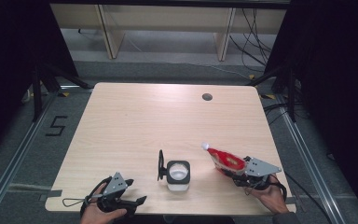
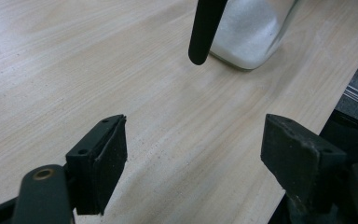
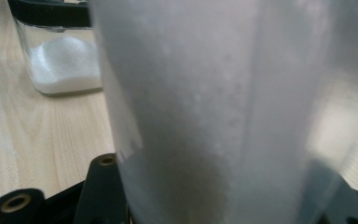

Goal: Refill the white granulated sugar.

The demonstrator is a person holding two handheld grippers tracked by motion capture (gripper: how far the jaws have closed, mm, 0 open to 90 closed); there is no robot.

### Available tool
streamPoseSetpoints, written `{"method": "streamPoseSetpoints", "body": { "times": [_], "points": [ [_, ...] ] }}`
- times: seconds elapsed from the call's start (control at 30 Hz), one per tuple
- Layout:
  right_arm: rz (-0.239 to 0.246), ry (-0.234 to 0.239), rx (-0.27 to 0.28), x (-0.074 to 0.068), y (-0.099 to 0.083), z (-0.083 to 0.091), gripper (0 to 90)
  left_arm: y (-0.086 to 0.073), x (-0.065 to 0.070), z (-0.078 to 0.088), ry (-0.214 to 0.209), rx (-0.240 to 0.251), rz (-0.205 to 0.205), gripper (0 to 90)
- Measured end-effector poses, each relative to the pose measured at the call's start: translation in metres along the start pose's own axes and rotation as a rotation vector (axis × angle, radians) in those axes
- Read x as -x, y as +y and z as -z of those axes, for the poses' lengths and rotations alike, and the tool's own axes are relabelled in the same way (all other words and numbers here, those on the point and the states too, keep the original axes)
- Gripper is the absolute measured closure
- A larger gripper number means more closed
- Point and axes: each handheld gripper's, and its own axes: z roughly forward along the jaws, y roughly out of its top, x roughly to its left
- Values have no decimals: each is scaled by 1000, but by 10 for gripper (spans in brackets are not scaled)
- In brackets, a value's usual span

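Pale wood of the tabletop [image 1: 135, 121] is carrying a small clear jar [image 1: 178, 175] near the front edge, with white granules in its bottom and its black hinged lid [image 1: 160, 165] standing open on the left side. The right gripper [image 1: 249, 175] is clamping a red refill pouch [image 1: 224, 159] by its lower end, the white spout [image 1: 205, 146] pointing up and toward the jar but standing well apart from it. The left gripper [image 1: 121, 196] is lying idle by the front left corner, its jaws spread wide with nothing but bare wood between them.

Judging by this, the pour is not yet begun. To do it well, the spout should be travelling over the middle of the jar mouth before the pouch is tipping, and the tilt should be growing slowly. The free gripper could be steadying the jar, keeping clear of the raised lid.
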Motion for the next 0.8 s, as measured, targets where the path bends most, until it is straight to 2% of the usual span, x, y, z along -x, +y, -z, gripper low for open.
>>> {"method": "streamPoseSetpoints", "body": {
  "times": [0.07,0.1,0.17,0.2,0.23,0.27,0.33,0.37,0.43,0.47,0.5,0.53,0.6,0.63,0.67,0.73,0.77,0.8],
  "points": [
    [-30,-6,0,0,-1,1,508,0,0,0,9,2,6,219],
    [-22,5,3,2,-1,1,508,-1,0,0,4,4,10,219],
    [-42,1,9,3,-2,1,508,-1,1,0,4,6,28,219],
    [-70,-3,7,3,-2,3,508,-1,1,0,4,4,29,219],
    [-74,-8,5,4,-3,3,508,-1,3,-1,2,22,51,219],
    [-92,-16,24,4,-5,3,508,-1,1,0,3,1,27,219],
    [-110,-13,22,7,-6,5,508,-1,1,0,4,4,25,219],
    [-125,-12,30,6,-6,5,508,-1,-1,1,13,-5,6,219],
    [-162,-23,48,5,-9,6,508,-1,1,-1,6,19,36,219],
    [-144,-39,58,7,-9,6,507,-1,0,0,7,6,12,219],
    [-149,-38,44,9,-10,7,506,-1,-1,0,4,5,-2,219],
    [-170,-49,36,8,-10,8,505,-1,-1,-1,10,3,0,219],
    [-164,-66,39,8,-10,9,504,-1,-1,-1,11,4,3,219],
    [-182,-71,53,7,-10,8,503,-1,-1,0,10,2,-2,219],
    [-200,-76,49,5,-10,8,499,-1,0,0,7,11,31,219],
    [-243,-59,41,3,-9,11,490,-2,0,0,17,16,32,219],
    [-218,-68,30,6,-10,12,484,-1,-1,1,20,-3,20,220],
    [-255,-65,41,5,-10,13,475,-2,1,-1,14,23,45,223]
  ]
}}
